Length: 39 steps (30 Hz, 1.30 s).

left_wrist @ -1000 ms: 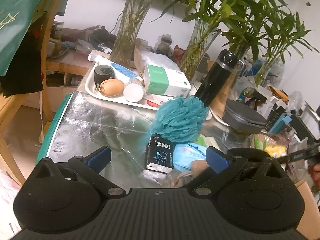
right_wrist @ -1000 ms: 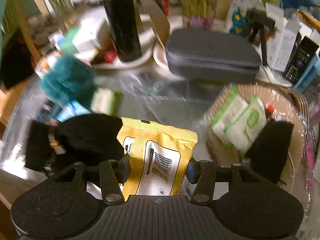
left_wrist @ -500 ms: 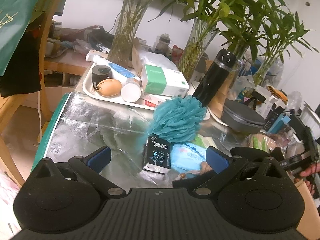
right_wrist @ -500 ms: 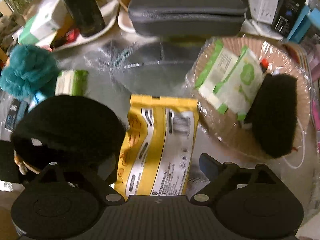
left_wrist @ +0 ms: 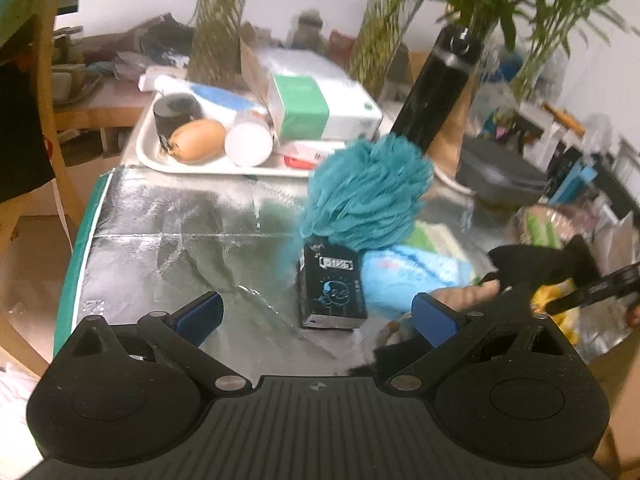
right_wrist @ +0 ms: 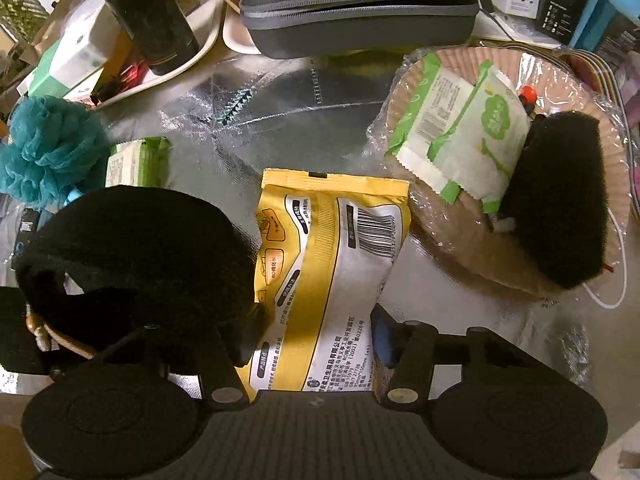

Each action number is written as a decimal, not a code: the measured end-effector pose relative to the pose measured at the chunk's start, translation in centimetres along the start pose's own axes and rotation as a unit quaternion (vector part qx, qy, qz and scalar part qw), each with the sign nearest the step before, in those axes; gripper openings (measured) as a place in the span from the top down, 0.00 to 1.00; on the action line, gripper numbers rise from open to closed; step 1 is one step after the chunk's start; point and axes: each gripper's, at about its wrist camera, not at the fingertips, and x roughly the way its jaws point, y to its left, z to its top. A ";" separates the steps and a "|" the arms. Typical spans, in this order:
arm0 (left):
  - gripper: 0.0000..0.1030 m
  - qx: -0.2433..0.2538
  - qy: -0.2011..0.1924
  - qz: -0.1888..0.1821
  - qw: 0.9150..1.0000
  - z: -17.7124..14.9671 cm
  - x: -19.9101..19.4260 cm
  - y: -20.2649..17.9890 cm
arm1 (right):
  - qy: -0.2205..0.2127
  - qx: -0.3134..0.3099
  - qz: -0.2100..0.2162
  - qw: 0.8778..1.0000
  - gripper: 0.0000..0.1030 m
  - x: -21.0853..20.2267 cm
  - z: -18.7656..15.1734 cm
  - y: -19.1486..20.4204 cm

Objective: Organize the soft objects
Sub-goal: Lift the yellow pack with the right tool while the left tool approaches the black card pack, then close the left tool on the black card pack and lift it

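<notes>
My right gripper [right_wrist: 320, 328] points down at a yellow and white pack [right_wrist: 332, 248] lying on the silver table cover. Its jaws are closing, and the pads touch the pack's lower end on both sides. A black fluffy item [right_wrist: 132, 248] lies right beside the pack on its left. My left gripper [left_wrist: 316, 316] is open with nothing between its blue pads. Just ahead of it stand a small black packet [left_wrist: 332, 284], a light blue pack [left_wrist: 408, 276] and a teal bath pouf [left_wrist: 368, 192]. A lined basket [right_wrist: 460, 248] holds green and white packs [right_wrist: 460, 120] and a black sponge [right_wrist: 556, 208].
A white tray [left_wrist: 148, 152] with a tissue box [left_wrist: 316, 112] and small items stands at the back. A black bottle [left_wrist: 436, 88], plant vases and a grey zip case [right_wrist: 360, 8] line the far side. Boxes crowd the right edge.
The right gripper let the yellow pack down onto the table, opened wide, then closed on its lower end again. The left gripper moved in closer to the black packet and the pouf.
</notes>
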 end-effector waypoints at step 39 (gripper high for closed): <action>0.52 0.117 0.015 0.068 0.991 0.9 2.7 -2.2 | -0.156 -0.038 0.036 0.986 0.43 -9.7 -0.9 1.4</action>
